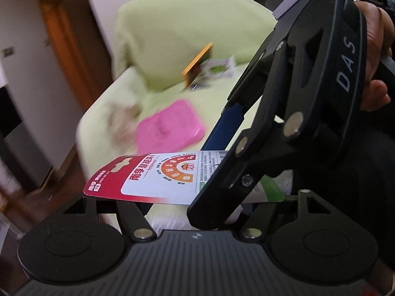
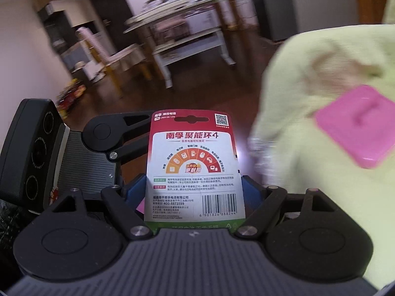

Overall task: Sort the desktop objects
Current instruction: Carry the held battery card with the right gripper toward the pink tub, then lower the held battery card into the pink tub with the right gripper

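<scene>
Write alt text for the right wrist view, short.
A red-and-white battery blister card, its printed back and barcode facing the camera, stands upright clamped in the right gripper. The left gripper sits open just left of the card, and a pink lid lies on a pale green cloth at right, motion-blurred, with a blurred room behind.
</scene>
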Demonstrator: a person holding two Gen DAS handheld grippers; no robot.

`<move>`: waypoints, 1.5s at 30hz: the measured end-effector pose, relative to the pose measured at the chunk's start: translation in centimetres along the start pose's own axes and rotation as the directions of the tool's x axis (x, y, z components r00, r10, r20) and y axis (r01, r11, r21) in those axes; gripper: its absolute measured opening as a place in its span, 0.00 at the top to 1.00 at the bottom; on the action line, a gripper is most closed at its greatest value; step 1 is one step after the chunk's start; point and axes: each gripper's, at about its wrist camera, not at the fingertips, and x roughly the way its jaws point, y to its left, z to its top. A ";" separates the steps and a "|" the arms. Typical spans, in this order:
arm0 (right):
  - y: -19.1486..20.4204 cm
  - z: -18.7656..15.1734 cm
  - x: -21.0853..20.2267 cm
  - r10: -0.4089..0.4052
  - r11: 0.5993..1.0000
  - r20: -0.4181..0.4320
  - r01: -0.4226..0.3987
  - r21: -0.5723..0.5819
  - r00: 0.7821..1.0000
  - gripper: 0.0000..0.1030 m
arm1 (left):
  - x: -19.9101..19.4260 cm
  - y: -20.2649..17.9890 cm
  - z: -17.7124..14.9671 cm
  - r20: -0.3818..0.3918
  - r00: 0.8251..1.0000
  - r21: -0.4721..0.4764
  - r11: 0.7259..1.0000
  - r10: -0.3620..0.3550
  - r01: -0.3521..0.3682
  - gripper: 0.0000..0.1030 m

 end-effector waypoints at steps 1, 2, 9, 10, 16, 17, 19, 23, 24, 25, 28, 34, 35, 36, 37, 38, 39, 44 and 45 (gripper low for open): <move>0.6 -0.2 1.1 0.023 1.000 -0.013 -0.023 0.000 1.000 0.24 | -0.7 0.2 -1.0 -0.020 1.000 -0.010 1.000 0.016 -0.016 0.35; 1.2 -0.3 2.1 0.047 0.999 -0.025 -0.047 0.001 0.999 0.23 | -1.2 0.4 -2.2 -0.041 0.999 -0.022 0.999 0.027 -0.028 0.35; 4.3 -2.6 9.5 0.150 0.988 -0.158 -0.152 -0.004 0.976 0.23 | -3.5 -0.1 -10.4 -0.157 0.986 -0.144 0.986 0.057 -0.080 0.35; 4.6 -3.0 10.4 0.150 0.988 -0.178 -0.154 -0.009 0.973 0.23 | -3.7 -0.3 -11.7 -0.169 0.984 -0.164 0.983 0.055 -0.083 0.36; 5.3 -5.5 15.5 0.138 0.988 -0.287 -0.151 -0.023 0.948 0.23 | -2.7 -0.9 -17.0 -0.212 0.977 -0.280 0.956 0.026 -0.086 0.36; 5.4 -5.9 16.2 0.134 0.989 -0.304 -0.148 -0.022 0.943 0.23 | -2.7 -1.1 -17.8 -0.219 0.976 -0.296 0.952 0.016 -0.082 0.36; 5.1 -6.7 17.0 0.127 0.990 -0.333 -0.143 -0.023 0.934 0.23 | -3.5 -2.0 -19.0 -0.234 0.972 -0.312 0.947 0.002 -0.077 0.36; 4.6 -7.4 18.6 0.107 0.992 -0.374 -0.123 -0.017 0.921 0.23 | -4.5 -2.7 -21.0 -0.240 0.971 -0.352 0.933 -0.018 -0.070 0.36; 4.5 -7.4 18.8 0.102 0.993 -0.380 -0.117 -0.016 0.919 0.23 | -4.6 -2.7 -21.4 -0.241 0.970 -0.362 0.930 -0.022 -0.069 0.36; 4.5 -7.5 19.1 0.096 0.994 -0.384 -0.110 -0.016 0.918 0.23 | -4.7 -2.7 -21.6 -0.242 0.970 -0.368 0.927 -0.025 -0.068 0.36; 4.5 -7.8 19.7 0.076 0.996 -0.400 -0.089 -0.015 0.913 0.23 | -3.3 -2.1 -21.4 -0.256 0.966 -0.366 0.928 -0.035 -0.064 0.36; 4.2 -8.3 20.8 0.054 0.997 -0.420 -0.069 -0.020 0.906 0.23 | -2.5 -2.5 -22.1 -0.289 0.956 -0.366 0.929 -0.052 -0.060 0.36; 4.1 -8.3 20.9 0.053 0.997 -0.421 -0.068 -0.022 0.906 0.23 | -2.3 -2.5 -22.1 -0.296 0.954 -0.364 0.929 -0.051 -0.063 0.36; 4.1 -8.3 21.1 0.052 0.998 -0.421 -0.067 -0.022 0.906 0.23 | -2.2 -2.6 -22.1 -0.304 0.951 -0.360 0.931 -0.050 -0.066 0.36; 4.0 -8.3 21.3 0.051 0.998 -0.421 -0.066 -0.022 0.906 0.23 | -2.0 -2.5 -22.1 -0.313 0.948 -0.354 0.933 -0.049 -0.069 0.36; 4.1 -8.2 21.5 0.048 0.998 -0.420 -0.064 -0.022 0.906 0.23 | -1.9 -2.5 -22.0 -0.325 0.945 -0.345 0.936 -0.047 -0.072 0.35; 4.1 -8.0 21.7 0.044 0.998 -0.420 -0.060 -0.024 0.907 0.23 | -1.6 -2.5 -21.9 -0.336 0.941 -0.334 0.940 -0.045 -0.074 0.35; 3.7 -7.8 22.1 0.026 0.999 -0.419 -0.038 -0.020 0.908 0.23 | -0.5 -2.2 -21.5 -0.400 0.916 -0.251 0.965 -0.038 -0.069 0.36; 3.7 -7.8 22.3 0.021 0.999 -0.420 -0.034 -0.022 0.907 0.23 | -0.2 -2.3 -21.4 -0.418 0.908 -0.227 0.972 -0.037 -0.065 0.36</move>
